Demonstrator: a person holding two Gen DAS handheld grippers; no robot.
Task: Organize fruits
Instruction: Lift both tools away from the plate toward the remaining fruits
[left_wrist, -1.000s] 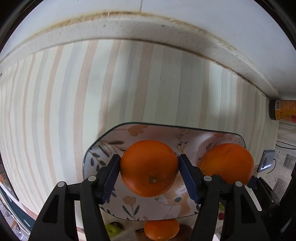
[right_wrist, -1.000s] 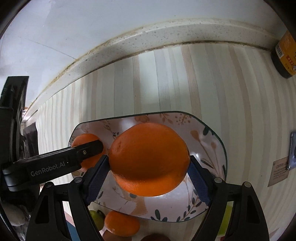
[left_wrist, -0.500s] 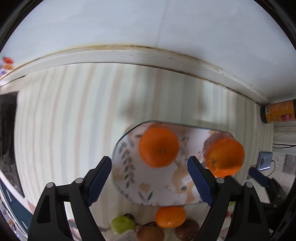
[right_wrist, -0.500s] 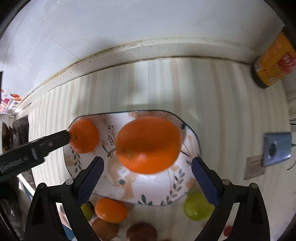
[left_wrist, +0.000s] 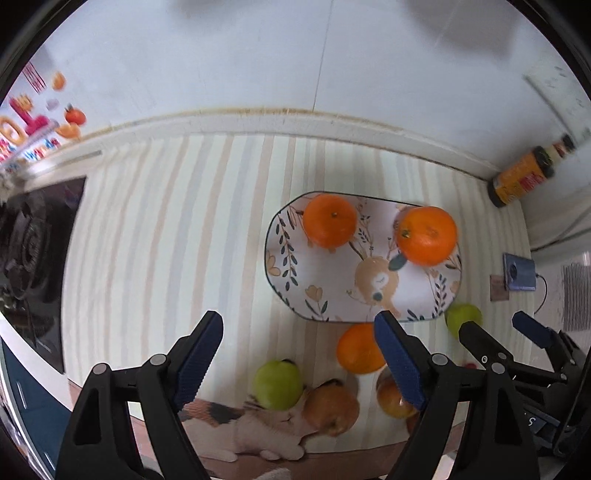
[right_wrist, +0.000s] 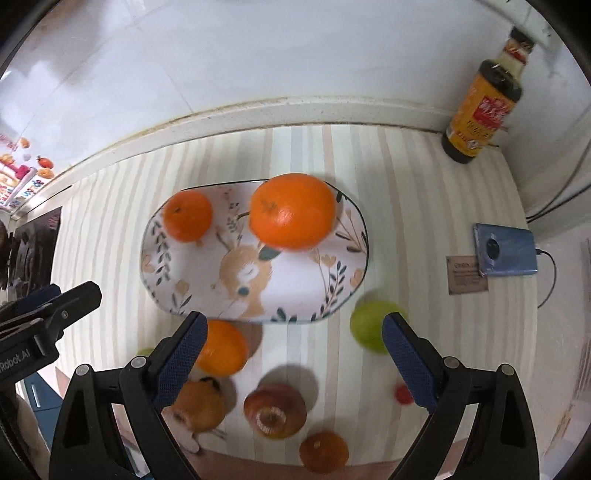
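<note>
Two oranges sit on the patterned plate (right_wrist: 177, 291): the small orange (right_wrist: 187, 216) at its left end and the large orange (right_wrist: 293, 211) toward its right (both free of any grip). The left gripper (left_wrist: 299, 354) and the right gripper (right_wrist: 291, 354) hang above the striped mat (left_wrist: 155, 236) with jaws spread wide, holding nothing. A third orange (right_wrist: 221, 347) and a green apple (right_wrist: 371, 325) lie just off the plate's near edge.

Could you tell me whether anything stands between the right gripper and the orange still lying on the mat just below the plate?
Nothing visible does. The right gripper is open, and the orange lies beside its left fingertip, just below the plate.
</note>
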